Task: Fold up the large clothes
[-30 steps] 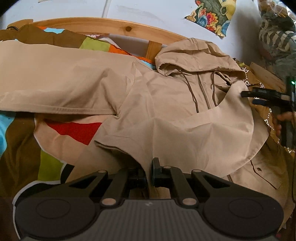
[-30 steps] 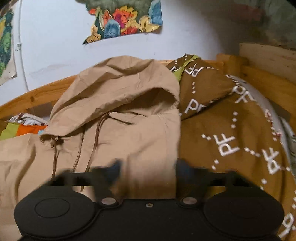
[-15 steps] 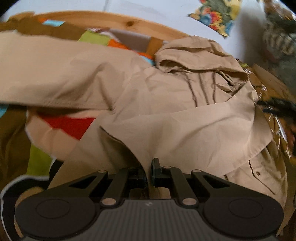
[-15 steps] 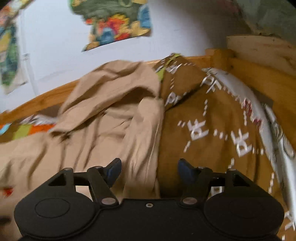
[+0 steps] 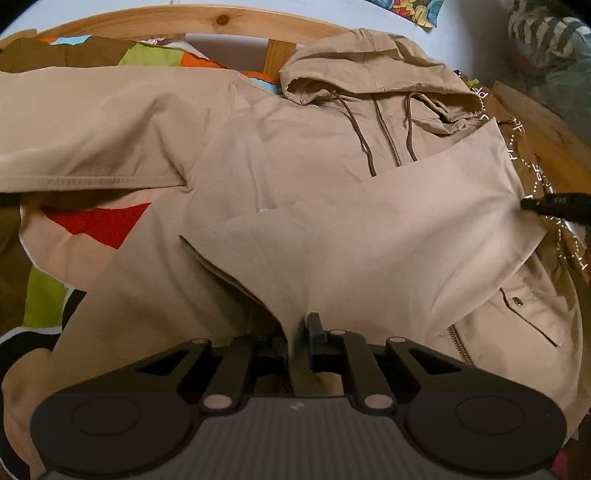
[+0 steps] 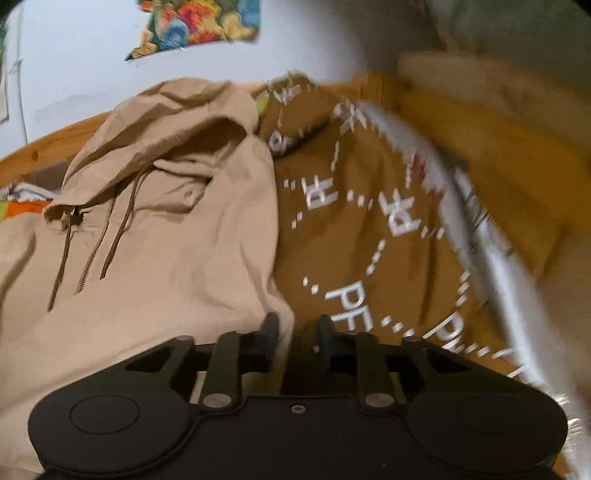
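**Jacket spread on the bed, one sleeve folded across**

The jacket (image 5: 332,229), tan and hooded, lay face up on a bed with a patterned bedspread (image 5: 92,225), its hood (image 5: 369,70) at twelve o'clock against the curved wooden headboard (image 5: 155,22). Two brown drawstrings (image 5: 356,136) and a zip ran down from the collar. One sleeve stretched flat toward nine o'clock; the other was folded across the chest, its cuff end at six o'clock. The left gripper (image 5: 297,332) was clamped on that fabric, a ridge of cloth pinched between its closed jaws. At three o'clock in the left wrist view the right gripper (image 5: 554,206) touched the jacket's edge. From the right wrist view, blurred on its right half, the right gripper (image 6: 295,332) stood with its jaws parted, the jacket's edge (image 6: 280,321) lying between them, not clearly pinched. A brown blanket with white lettering (image 6: 369,240) lay beside the jacket toward three o'clock.
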